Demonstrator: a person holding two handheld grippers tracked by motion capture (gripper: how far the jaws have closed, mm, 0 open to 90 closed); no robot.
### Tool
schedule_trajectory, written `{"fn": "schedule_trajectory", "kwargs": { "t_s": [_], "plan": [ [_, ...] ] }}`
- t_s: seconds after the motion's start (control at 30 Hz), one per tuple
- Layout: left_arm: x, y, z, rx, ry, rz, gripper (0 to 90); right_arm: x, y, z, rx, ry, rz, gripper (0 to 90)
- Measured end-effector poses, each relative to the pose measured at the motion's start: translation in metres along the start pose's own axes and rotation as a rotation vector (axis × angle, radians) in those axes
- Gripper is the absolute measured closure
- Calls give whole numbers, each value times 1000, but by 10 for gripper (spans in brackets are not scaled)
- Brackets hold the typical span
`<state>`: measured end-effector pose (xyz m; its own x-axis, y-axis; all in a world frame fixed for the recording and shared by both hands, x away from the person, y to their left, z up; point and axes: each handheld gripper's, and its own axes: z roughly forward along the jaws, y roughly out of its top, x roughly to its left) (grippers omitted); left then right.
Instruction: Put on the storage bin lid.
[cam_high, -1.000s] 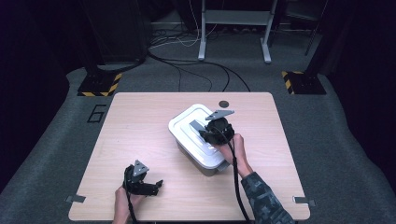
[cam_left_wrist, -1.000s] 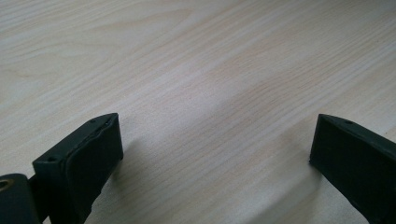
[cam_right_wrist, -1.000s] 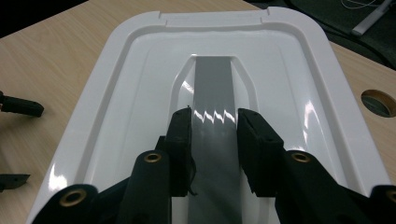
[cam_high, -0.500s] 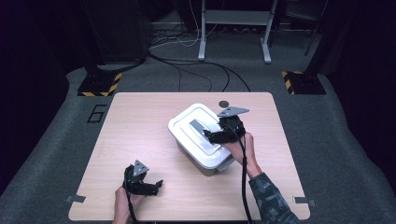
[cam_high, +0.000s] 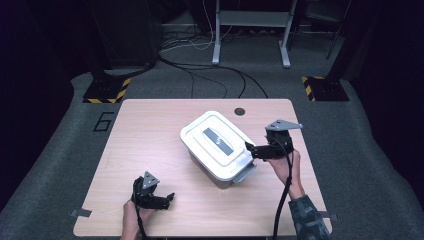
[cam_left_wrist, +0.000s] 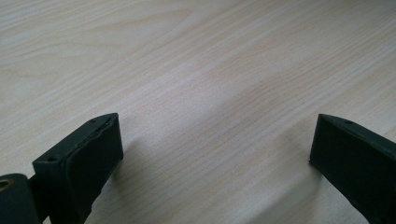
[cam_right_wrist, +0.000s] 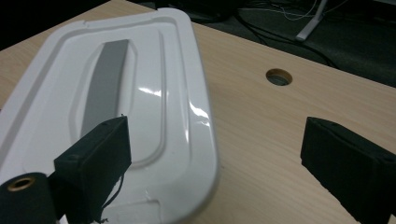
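Wooden table (cam_high: 150, 130) seen from above, with a white box (cam_high: 217, 147) near its middle, set at an angle to the table edges. Closed by a white lid (cam_right_wrist: 140, 93) bearing a grey strip (cam_high: 217, 141) along its top; grey latch (cam_high: 245, 175) at the near end of the box. Round hole (cam_high: 240, 111) in the tabletop beyond the box, well apart from it.

Right gripper (cam_high: 252, 150) held just beside the right side of the box, tips pointing toward it, jaws spread wide after just opening, nothing between them. In the right gripper view (cam_right_wrist: 212, 154), 1 jaw over the lid's edge, the other over bare wood.

Left gripper (cam_high: 167, 197) low near the front left of the table, well apart from the box, jaws wide apart over bare wood (cam_left_wrist: 212, 140), holding nothing.
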<state>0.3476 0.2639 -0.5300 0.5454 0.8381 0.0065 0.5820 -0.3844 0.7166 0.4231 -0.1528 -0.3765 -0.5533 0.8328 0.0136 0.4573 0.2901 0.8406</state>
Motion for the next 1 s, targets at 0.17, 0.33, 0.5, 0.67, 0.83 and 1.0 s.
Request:
{"fn": "schedule_trajectory", "kwargs": {
  "t_s": [0.17,0.33,0.5,0.67,0.83,1.0],
  "plan": [
    [0,0,0,-2,0,-3,22,-13,-23,-12,-5,-35,34,69],
    [0,0,0,-2,0,-3,22,-28,-54,-21,-4,-64,89,69],
    [0,0,0,1,1,1,22,-40,-89,-19,47,-91,131,68],
    [0,0,0,0,1,0,22,-46,-125,-11,103,-124,165,76],
    [0,0,0,-2,0,-2,22,-46,-151,-3,155,-152,167,63],
    [0,1,1,-2,3,-4,21,-46,-166,-2,147,-175,181,43]
  ]
}}
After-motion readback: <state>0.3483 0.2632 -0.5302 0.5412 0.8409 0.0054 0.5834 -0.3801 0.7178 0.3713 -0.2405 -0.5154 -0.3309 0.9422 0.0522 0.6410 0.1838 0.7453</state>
